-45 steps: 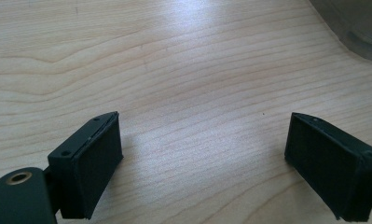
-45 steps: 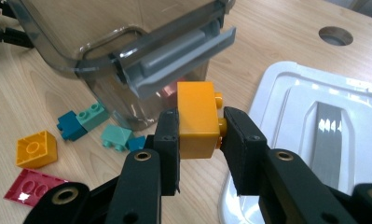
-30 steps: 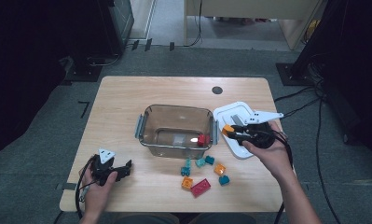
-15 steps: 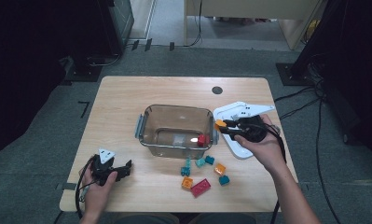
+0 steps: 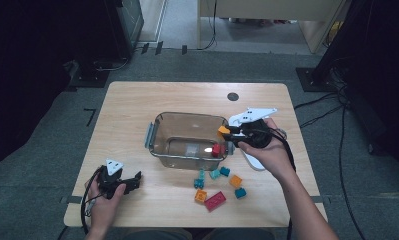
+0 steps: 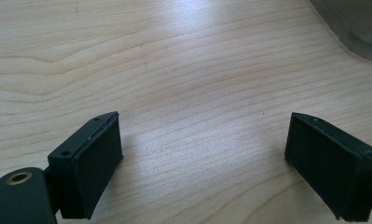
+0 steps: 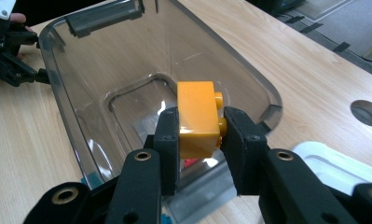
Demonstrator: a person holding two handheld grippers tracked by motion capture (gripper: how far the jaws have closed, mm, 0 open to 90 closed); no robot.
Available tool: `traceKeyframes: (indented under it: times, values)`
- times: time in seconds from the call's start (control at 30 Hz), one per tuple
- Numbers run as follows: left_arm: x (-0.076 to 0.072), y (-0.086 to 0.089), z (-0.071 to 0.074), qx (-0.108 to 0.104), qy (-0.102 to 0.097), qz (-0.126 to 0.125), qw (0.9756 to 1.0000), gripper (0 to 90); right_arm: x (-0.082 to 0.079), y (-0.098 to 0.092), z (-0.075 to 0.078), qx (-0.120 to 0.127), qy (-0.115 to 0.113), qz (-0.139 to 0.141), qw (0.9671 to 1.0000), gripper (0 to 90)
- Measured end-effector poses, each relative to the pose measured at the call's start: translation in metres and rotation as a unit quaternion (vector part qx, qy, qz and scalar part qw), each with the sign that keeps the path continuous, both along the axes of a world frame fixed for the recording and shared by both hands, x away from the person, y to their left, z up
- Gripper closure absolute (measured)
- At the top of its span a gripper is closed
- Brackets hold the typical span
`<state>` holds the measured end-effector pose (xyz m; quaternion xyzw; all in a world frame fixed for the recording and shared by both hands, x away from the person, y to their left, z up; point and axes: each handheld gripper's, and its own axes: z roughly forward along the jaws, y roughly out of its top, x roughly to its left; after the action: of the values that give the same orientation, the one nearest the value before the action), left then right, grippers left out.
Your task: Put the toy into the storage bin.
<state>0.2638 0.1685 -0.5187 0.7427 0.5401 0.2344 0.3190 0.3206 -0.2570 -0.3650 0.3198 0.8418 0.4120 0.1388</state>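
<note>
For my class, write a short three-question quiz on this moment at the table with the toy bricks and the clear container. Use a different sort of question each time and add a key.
1. True or false: the right gripper is shut on an orange brick.
2. Which colour is the brick that already lies in the clear container? A) blue B) red C) green
3. Fill in: the left gripper has its jaws ____ over bare table.

Key
1. True; the pads press on both sides of the brick, above the container's rim.
2. B; a red brick lies near the container's right wall in the high view.
3. Open; nothing is between them.
</note>
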Motion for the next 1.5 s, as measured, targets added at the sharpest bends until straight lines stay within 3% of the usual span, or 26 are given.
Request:
traceKeyframes:
  times: [0.57,1.0,1.23,1.5]
  values:
    - [0.000,0.000,0.000,0.000,0.000,0.000,1.0000,10.6,0.020,0.041,-0.015,-0.030,0.027,0.030,0.9988,68.8]
    - [0.000,0.000,0.000,0.001,0.001,-0.001,1.0000,10.6,0.029,0.062,-0.027,-0.067,0.058,0.043,0.9952,68.7]
    - [0.000,0.000,0.000,0.000,0.000,-0.001,1.0000,10.6,0.030,0.065,-0.029,-0.065,0.076,0.053,0.9936,63.3]
    - [0.000,0.000,0.000,0.000,0.000,0.000,1.0000,10.6,0.027,0.061,-0.025,-0.054,0.063,0.047,0.9954,62.1]
